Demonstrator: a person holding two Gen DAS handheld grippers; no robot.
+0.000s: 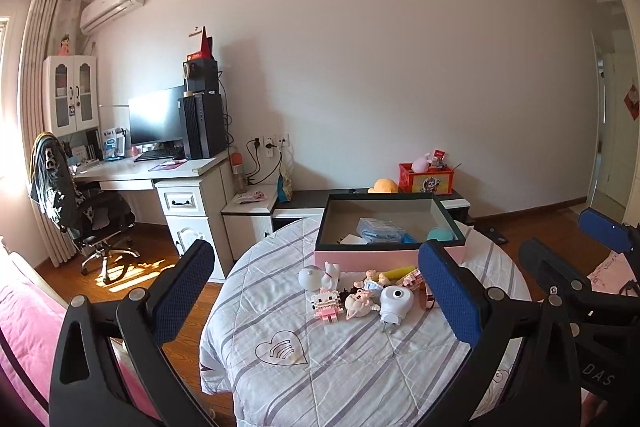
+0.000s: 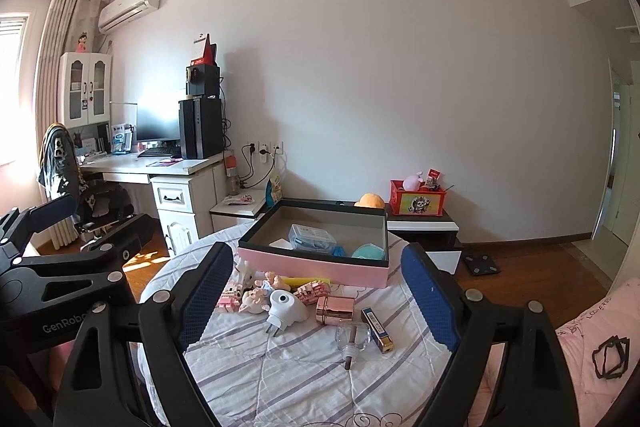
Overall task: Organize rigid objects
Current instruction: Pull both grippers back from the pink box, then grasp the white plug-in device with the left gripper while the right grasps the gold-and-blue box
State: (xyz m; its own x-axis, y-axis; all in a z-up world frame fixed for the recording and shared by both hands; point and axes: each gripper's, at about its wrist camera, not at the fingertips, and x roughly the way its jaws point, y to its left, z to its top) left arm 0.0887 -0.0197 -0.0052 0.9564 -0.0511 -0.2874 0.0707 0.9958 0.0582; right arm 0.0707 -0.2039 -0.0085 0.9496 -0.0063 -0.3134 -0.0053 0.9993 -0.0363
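While mesh-padded left tongs (image 1: 318,291) gape, glossy toys (image 1: 352,293) litter quilted cloth (image 1: 304,359).

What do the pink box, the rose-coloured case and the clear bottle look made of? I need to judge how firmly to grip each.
Pink box: likely matte cardboard, with flat, dull walls and a dark rim.
Rose-coloured case: glossy metallic finish with bright reflections, either metal or plated plastic.
Clear bottle: transparent, thick-walled, glass or hard acrylic; the pictures cannot settle which.
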